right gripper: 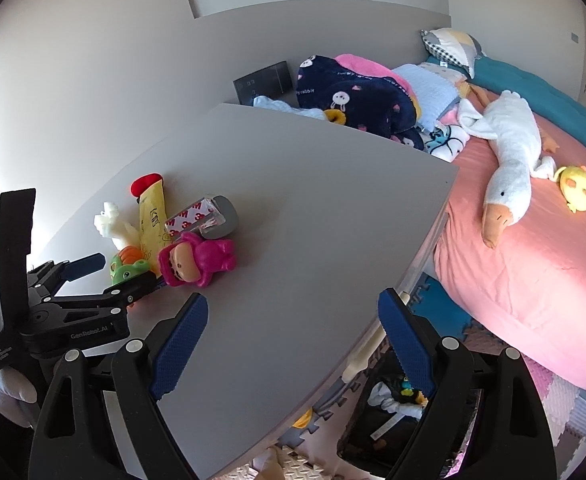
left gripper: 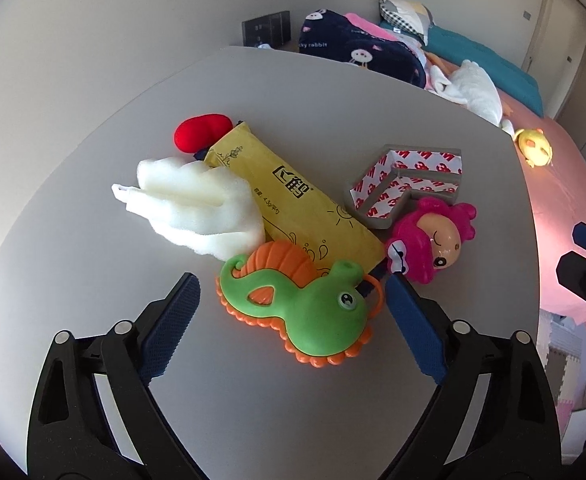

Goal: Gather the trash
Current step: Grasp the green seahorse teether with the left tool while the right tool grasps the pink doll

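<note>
Grey table [left gripper: 93, 184], seahorse toy [left gripper: 301, 304] between wide-apart jaws of left gripper [left gripper: 293, 284], untouched, yellow packet [left gripper: 293, 200], sponge [left gripper: 197, 204], pink doll [left gripper: 433, 240] behind, right gripper [right gripper: 293, 312] open, empty.

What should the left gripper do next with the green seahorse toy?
Probably close on it. The left gripper is open with a pad on each side of the green seahorse toy, which lies flat on the grey table, and neither pad seems to press on it yet. A gentle squeeze should grip it. The right gripper is open and holds nothing.
</note>
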